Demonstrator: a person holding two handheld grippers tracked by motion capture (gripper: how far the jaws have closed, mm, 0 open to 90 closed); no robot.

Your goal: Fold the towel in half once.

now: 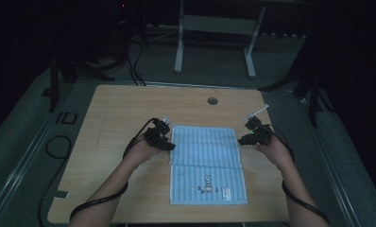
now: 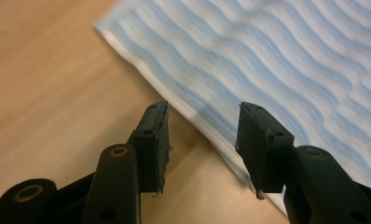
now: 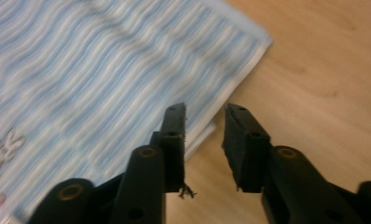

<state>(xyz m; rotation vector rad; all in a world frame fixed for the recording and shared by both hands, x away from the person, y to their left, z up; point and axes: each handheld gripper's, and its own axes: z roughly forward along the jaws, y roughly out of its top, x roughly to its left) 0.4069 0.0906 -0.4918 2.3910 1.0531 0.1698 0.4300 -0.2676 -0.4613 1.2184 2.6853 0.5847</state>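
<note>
A light blue striped towel point(image 1: 207, 161) lies flat on the wooden table point(image 1: 115, 109), folded across its middle, with a small printed figure near its front edge. My left gripper point(image 1: 168, 141) hovers at the towel's left edge near the far corner. In the left gripper view the left gripper point(image 2: 203, 106) stands open above the towel's white hem point(image 2: 197, 114), pads clear of it. My right gripper point(image 1: 243, 139) is at the towel's right edge near the far corner. Seen from the right gripper view, the right gripper point(image 3: 204, 108) is open over the towel point(image 3: 104, 70) edge, holding nothing.
A round cable hole point(image 1: 212, 100) sits in the table near its far edge. Bare wood lies on both sides of the towel. Behind the table stand a white frame point(image 1: 179, 52) and dark stands, and cables point(image 1: 58, 146) run along the floor at left.
</note>
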